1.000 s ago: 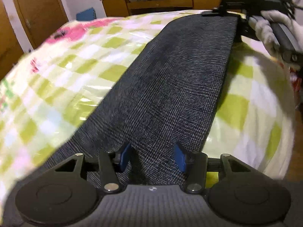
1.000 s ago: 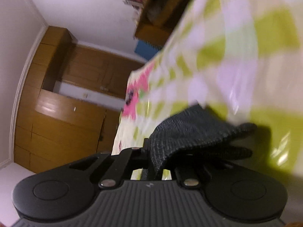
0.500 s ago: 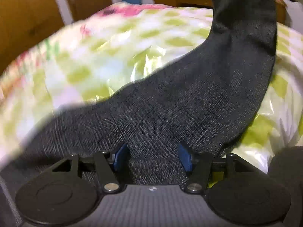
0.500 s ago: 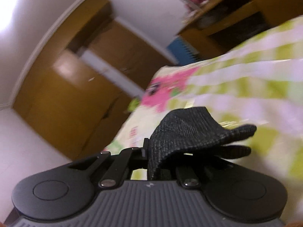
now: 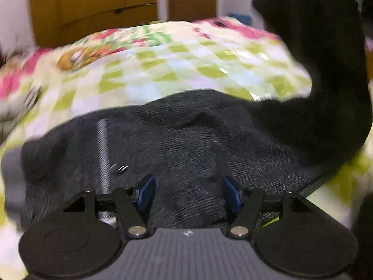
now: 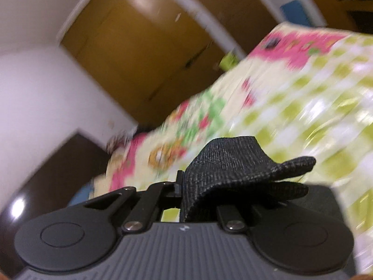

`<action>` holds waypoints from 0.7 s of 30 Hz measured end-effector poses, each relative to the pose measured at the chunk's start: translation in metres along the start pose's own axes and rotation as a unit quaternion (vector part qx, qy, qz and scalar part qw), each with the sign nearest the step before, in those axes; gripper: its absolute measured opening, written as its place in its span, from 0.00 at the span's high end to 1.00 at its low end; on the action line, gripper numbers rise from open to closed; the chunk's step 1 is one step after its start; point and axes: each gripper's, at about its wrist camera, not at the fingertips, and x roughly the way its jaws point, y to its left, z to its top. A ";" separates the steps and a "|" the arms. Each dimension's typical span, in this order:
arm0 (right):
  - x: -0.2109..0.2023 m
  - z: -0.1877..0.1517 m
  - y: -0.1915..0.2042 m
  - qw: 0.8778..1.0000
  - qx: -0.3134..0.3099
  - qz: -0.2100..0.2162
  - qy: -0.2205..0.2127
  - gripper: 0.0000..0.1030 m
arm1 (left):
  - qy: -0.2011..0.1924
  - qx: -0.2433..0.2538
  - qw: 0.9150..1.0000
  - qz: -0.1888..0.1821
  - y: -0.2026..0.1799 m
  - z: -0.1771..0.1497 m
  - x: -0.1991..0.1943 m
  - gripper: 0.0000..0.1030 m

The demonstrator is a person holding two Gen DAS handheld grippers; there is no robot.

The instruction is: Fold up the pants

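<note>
The right hand-held gripper (image 6: 198, 200), clamped on the pants (image 5: 186, 144) leg end, hangs above-right of the left hand-held gripper (image 5: 187, 194), whose jaws have just been opening, fabric lying loose between them.

Pants (image 6: 223, 163) in right claw (image 6: 186, 198)

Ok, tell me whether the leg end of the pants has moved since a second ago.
Yes. The right gripper, shut on the pants, has lifted the leg end off the bedspread; it now hangs high at the left view's right edge.
</note>
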 end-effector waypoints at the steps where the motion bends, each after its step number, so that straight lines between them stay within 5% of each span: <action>1: 0.012 -0.010 0.010 1.000 -0.008 0.004 0.017 0.95 | -0.014 -0.007 1.000 0.012 0.006 0.001 -0.008 0.25; 4: 0.043 -0.033 0.037 0.999 -0.019 0.016 0.048 0.95 | -0.039 -0.025 0.997 0.054 0.028 0.000 -0.022 0.25; 8: 0.088 -0.062 0.078 0.994 -0.054 0.025 0.091 0.95 | -0.017 -0.119 0.992 0.042 0.069 -0.016 -0.024 0.25; 12: 0.128 -0.102 0.123 0.980 -0.147 0.037 0.130 0.95 | -0.033 -0.154 0.987 0.036 0.092 -0.021 -0.035 0.25; 16: 0.155 -0.160 0.160 0.951 -0.247 0.032 0.185 0.94 | -0.038 -0.179 0.983 0.018 0.105 -0.030 -0.051 0.25; 21: 0.172 -0.218 0.182 0.891 -0.403 0.008 0.210 0.92 | -0.039 -0.171 0.984 0.012 0.111 -0.038 -0.061 0.25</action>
